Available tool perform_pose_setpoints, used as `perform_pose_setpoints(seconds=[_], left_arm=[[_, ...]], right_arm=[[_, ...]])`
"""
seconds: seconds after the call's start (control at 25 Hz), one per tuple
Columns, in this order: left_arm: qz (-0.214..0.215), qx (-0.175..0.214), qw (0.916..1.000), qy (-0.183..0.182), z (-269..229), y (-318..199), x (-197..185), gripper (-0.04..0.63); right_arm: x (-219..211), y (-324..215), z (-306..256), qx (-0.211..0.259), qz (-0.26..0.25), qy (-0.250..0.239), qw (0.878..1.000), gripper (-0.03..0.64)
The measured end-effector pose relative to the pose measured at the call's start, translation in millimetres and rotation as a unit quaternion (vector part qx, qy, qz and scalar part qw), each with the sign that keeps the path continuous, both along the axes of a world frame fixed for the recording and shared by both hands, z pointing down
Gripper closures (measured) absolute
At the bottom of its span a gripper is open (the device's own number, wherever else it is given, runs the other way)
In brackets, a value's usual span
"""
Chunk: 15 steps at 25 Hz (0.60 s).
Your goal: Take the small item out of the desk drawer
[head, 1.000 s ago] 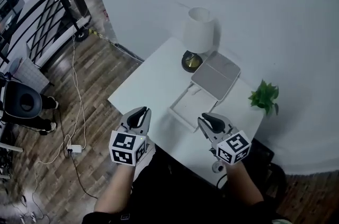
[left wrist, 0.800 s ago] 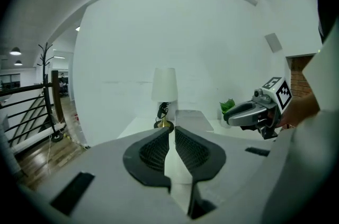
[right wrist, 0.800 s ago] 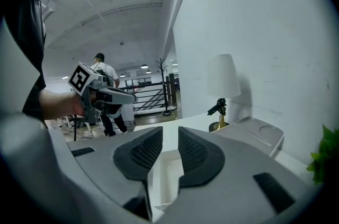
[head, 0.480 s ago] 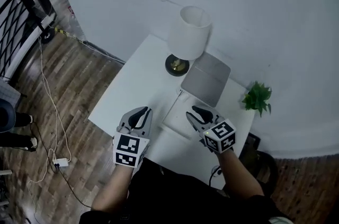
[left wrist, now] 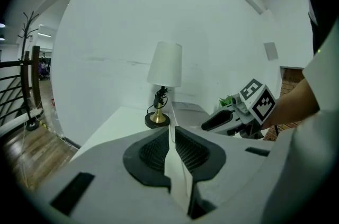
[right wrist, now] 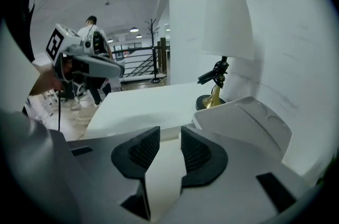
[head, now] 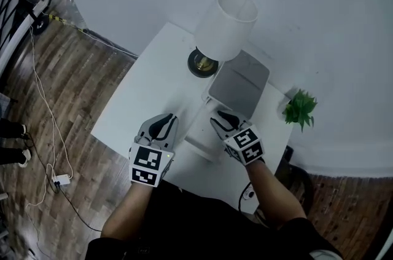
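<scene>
L gripper [head: 163,123] jaws pressed together, empty. R gripper [head: 217,118] jaws a bit apart, just been opening, nothing btwn them, over the pulled-out drawer [head: 198,133]. Small item: can't make out. Behind: grey box [head: 239,83], lamp [head: 224,25].

Soft, even, cool-toned light fills the room; the white desk [head: 153,93] carries only faint shadows. Both gripper views bulge at the edges, with black vignetted corners.
</scene>
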<state>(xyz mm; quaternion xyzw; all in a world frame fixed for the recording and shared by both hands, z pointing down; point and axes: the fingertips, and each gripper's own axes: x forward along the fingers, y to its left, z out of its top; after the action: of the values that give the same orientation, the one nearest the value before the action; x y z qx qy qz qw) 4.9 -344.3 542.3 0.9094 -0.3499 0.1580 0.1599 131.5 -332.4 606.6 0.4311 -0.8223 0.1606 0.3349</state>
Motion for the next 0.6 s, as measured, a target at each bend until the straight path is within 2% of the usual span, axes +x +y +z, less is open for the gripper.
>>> perform_pose_setpoints(seconds=[0.12, 0.6], left_arm=[[-0.003, -0.007, 1.0000, 0.005, 5, 2, 3, 0.552], [-0.022, -0.034, 0.9991, 0.014, 28, 9, 1, 0.552]], right_arm=[[-3, -3, 16, -0.007, -0.024, 0.050, 0.998, 0.488], [-2, -24, 54, -0.013, -0.033, 0.126, 0.991, 0.485]])
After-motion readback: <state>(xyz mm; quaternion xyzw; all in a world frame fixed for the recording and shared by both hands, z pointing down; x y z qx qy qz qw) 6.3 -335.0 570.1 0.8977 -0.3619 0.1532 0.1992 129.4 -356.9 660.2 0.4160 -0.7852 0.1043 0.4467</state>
